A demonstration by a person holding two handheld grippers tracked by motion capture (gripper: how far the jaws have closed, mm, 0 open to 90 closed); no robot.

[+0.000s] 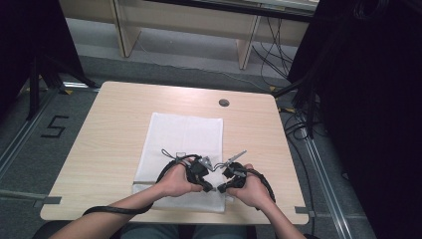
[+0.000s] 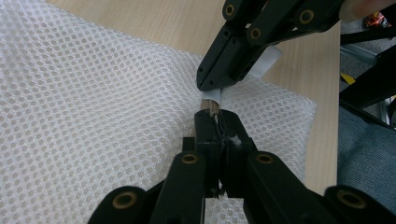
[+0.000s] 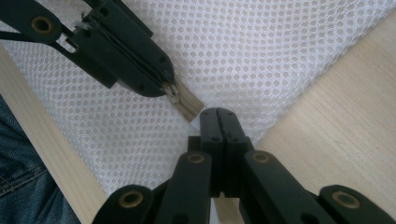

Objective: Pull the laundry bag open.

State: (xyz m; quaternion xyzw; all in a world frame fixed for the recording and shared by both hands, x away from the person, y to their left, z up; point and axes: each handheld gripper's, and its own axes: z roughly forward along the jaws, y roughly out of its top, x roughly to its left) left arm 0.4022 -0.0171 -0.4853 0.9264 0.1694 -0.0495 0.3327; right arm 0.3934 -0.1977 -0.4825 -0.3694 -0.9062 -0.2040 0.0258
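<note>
We count one white mesh bag [image 1: 184, 144] lying flat on the light wood surface [image 1: 109, 129], its near edge by the person's side. Two hands come in from the bottom of the high view, one tool each: left tool [image 1: 208, 186] and right tool [image 1: 220, 188] meet tip to tip over the bag's near right corner, almost touching. In the left gripper view, the left tool [image 2: 215, 122] has its jaws pressed together on a small metal zipper pull [image 2: 212, 107] at their tips; the right tool [image 2: 215, 84] sits just opposite, pinching a white tab [image 2: 262, 63] of the bag. In the right gripper view, the right tool [image 3: 218, 116] has its jaws closed flat on the mesh bag [image 3: 261, 51] at the corner, and the left tool [image 3: 161, 84] grips the zipper pull [image 3: 173, 91], with one short tan zipper end [image 3: 189, 105] running out between the two. One round grommet [image 1: 224, 102] sits in the surface near the far edge. On the floor at left we note one marked numeral "5" [image 1: 53, 126].
</note>
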